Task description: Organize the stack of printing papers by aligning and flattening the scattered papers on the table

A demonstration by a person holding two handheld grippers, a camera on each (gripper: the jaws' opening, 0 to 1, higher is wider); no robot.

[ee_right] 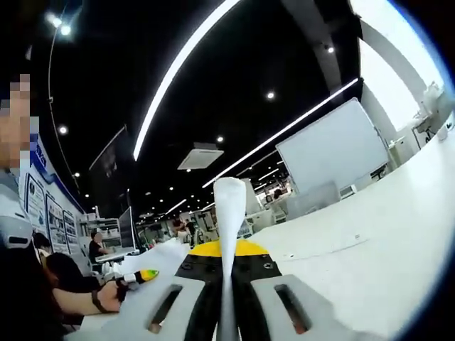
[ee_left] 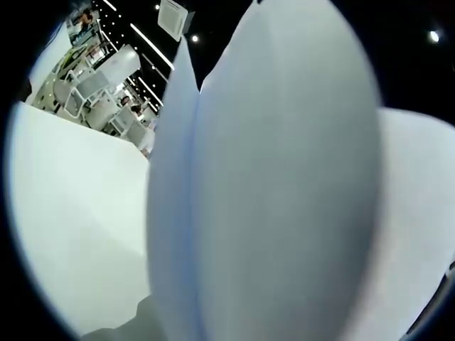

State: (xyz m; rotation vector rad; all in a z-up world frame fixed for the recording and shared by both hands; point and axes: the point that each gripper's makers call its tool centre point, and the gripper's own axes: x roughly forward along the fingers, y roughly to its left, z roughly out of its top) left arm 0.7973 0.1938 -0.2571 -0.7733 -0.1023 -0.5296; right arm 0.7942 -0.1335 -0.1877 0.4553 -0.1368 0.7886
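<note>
White printing papers (ee_left: 284, 199) stand right in front of the left gripper view's lens, their sheets bulging apart on either side of a fold line. They cover the left gripper's jaws, so its grip is hidden. In the right gripper view, my right gripper (ee_right: 227, 312) has its pale slotted jaws pressed together on a thin white paper edge (ee_right: 229, 213) that rises straight up between them. The white table (ee_right: 370, 234) stretches away to the right, and its surface (ee_left: 71, 213) also lies left of the papers.
A person sits at the left, one hand (ee_right: 106, 295) holding a small green and yellow object. A whiteboard (ee_right: 334, 153) stands behind the table. Shelves and chairs (ee_left: 99, 85) fill the far room under a dark ceiling with strip lights.
</note>
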